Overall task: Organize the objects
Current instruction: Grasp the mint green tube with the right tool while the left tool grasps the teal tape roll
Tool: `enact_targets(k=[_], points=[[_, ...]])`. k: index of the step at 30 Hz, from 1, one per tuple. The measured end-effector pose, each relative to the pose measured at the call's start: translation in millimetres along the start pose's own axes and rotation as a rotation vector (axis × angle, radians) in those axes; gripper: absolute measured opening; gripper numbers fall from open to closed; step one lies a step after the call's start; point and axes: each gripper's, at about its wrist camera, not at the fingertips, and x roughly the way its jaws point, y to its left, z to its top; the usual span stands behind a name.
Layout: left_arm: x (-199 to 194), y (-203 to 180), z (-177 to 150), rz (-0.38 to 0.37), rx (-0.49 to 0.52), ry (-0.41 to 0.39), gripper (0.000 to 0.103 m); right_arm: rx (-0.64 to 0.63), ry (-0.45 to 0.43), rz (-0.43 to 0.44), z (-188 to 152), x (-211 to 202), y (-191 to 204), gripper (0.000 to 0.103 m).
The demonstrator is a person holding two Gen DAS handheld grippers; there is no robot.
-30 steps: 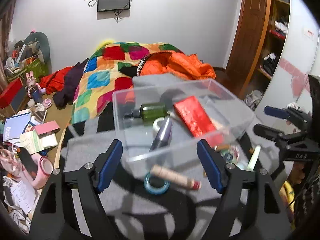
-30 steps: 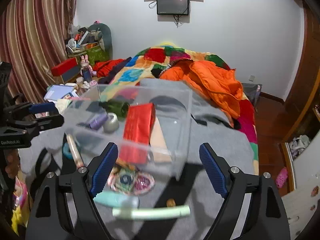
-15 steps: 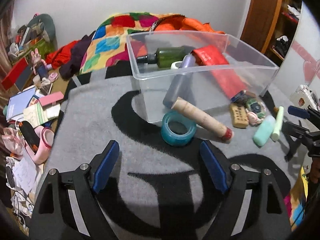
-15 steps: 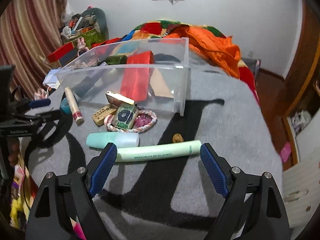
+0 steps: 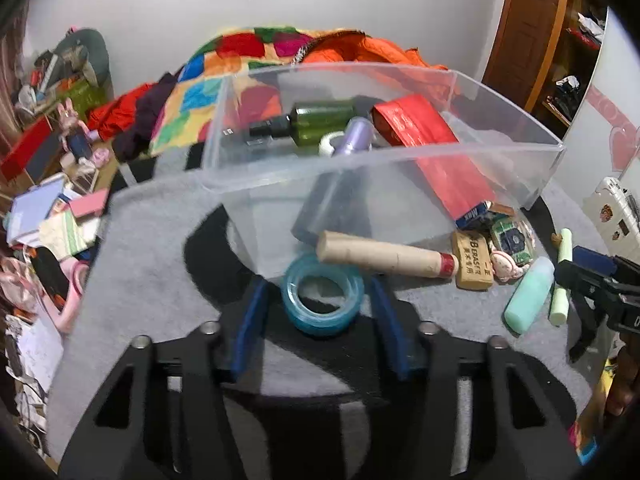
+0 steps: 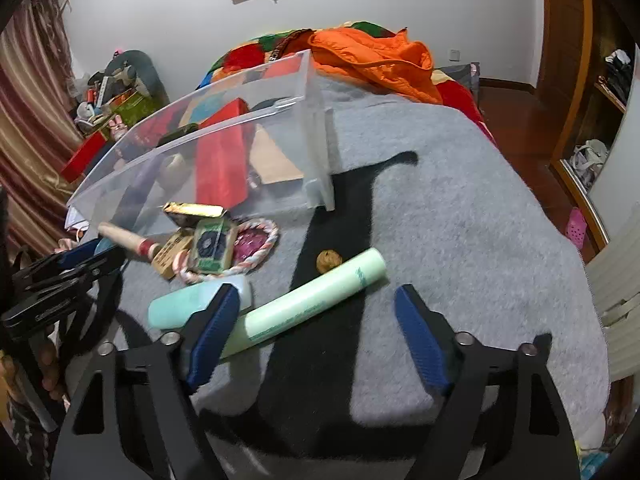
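Note:
A clear plastic bin [image 5: 520,168] stands on a grey blanket and holds a green bottle [image 5: 320,122], a purple bottle [image 5: 356,138] and a red box [image 5: 424,132]. My left gripper [image 5: 320,306] is open, its blue pads on either side of a blue tape roll [image 5: 322,300]. A tan tube [image 5: 388,258] lies just behind the roll. My right gripper [image 6: 316,322] is open around a pale green roll [image 6: 312,304]; a mint bottle [image 6: 188,306] lies by its left finger. In the right wrist view the bin [image 6: 316,120] is at the far left.
A cork block [image 5: 474,266], a small green box [image 6: 212,246] on a rope-rimmed mat [image 6: 256,240] and a small brown ball [image 6: 329,261] lie before the bin. An orange jacket [image 6: 376,60] is behind. Clutter covers the floor on the left [image 5: 52,208].
Both grippers have come down and forward. The left one now straddles the blue tape roll with its jaws narrower. The right one now straddles the pale green roll.

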Motion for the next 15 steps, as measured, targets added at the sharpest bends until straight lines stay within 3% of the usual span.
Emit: enact_targets(k=[2,5,11,15], points=[[-1.2,-0.2,-1.2,0.002,-0.006,-0.009,0.038,-0.003,0.008,0.023,-1.7,-1.4,0.2,0.060],[-5.0,1.4,-5.5,-0.013,-0.018,-0.017,0.038,-0.011,0.023,0.056,-2.4,-3.2,-1.8,0.041],[-23.3,2.1,-26.7,-0.017,0.008,-0.035,0.038,-0.028,0.048,0.032,-8.9,-11.1,-16.1,0.015],[-37.1,-0.1,-41.9,-0.022,0.025,-0.045,0.038,-0.044,0.043,-0.014,-14.3,-19.3,-24.2,0.014]])
